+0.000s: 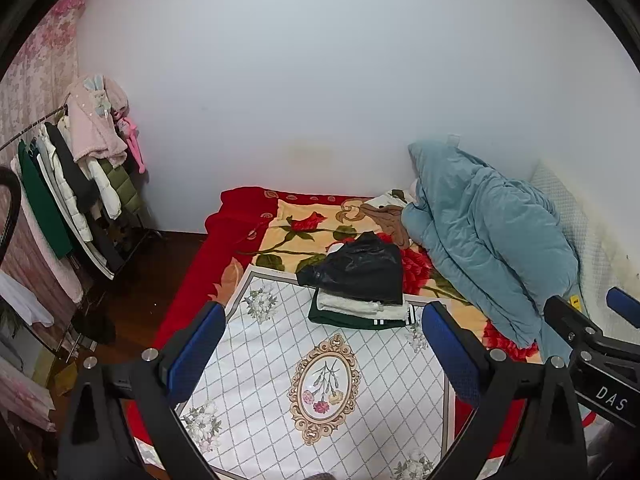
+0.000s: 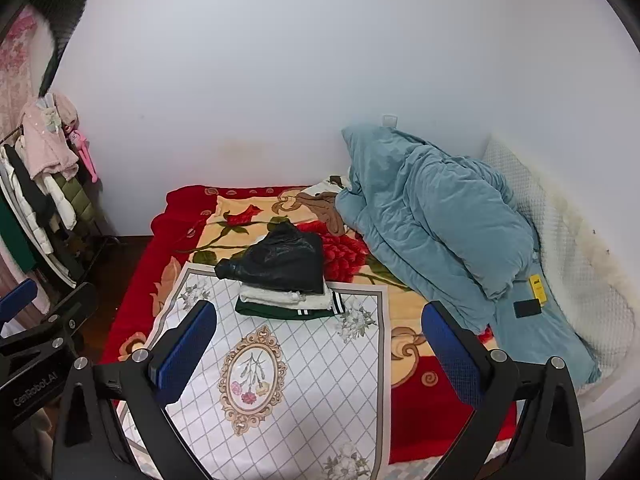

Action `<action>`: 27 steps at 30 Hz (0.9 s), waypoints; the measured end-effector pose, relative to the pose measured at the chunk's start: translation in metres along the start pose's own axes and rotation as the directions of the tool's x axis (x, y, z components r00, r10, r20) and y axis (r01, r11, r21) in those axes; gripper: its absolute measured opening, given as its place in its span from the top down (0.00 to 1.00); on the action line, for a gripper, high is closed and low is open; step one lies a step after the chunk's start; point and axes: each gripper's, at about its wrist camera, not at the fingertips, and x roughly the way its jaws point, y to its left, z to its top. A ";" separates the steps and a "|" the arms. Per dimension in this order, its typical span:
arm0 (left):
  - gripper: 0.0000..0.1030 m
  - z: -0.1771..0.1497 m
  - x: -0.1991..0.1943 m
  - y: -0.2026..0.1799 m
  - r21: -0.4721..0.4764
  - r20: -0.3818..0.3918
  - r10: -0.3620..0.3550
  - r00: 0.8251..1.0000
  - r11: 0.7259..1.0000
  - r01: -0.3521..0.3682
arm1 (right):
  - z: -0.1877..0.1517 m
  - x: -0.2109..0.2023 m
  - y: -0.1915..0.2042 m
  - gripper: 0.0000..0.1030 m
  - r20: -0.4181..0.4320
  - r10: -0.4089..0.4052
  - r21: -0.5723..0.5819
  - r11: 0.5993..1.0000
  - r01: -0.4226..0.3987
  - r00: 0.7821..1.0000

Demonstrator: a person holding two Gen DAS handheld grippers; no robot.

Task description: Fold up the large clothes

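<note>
A stack of folded clothes (image 1: pixel 360 304) (image 2: pixel 288 300) lies at the far edge of a white floral mat (image 1: pixel 280 380) (image 2: pixel 280 380) on the bed: a dark green piece at the bottom, a pale one above it, a shiny black jacket (image 1: pixel 356 268) (image 2: pixel 280 260) on top. My left gripper (image 1: pixel 324 352) is open above the mat, short of the stack, nothing between its blue pads. My right gripper (image 2: pixel 320 352) is open too, also empty. A brown garment (image 1: pixel 388 218) (image 2: pixel 320 204) lies crumpled farther back.
A bulky teal quilt (image 1: pixel 488 232) (image 2: pixel 440 224) is heaped along the right against the wall. A red flowered blanket (image 1: pixel 240 220) (image 2: pixel 432 400) covers the bed. On the left stands a clothes rack (image 1: pixel 80 184) (image 2: pixel 44 184) full of coats, with dark wooden floor (image 1: pixel 152 276) beside the bed.
</note>
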 end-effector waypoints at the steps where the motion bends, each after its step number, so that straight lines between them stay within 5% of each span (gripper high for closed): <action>1: 0.03 0.000 0.000 0.000 0.002 0.000 0.001 1.000 1.000 -0.001 | 0.001 0.001 0.000 0.00 0.001 -0.002 -0.002 1.000 0.002 1.000; 27: 0.03 0.007 0.000 0.001 0.015 0.011 -0.001 1.000 1.000 0.001 | 0.009 0.001 -0.003 0.00 0.014 -0.012 0.002 1.000 0.012 1.000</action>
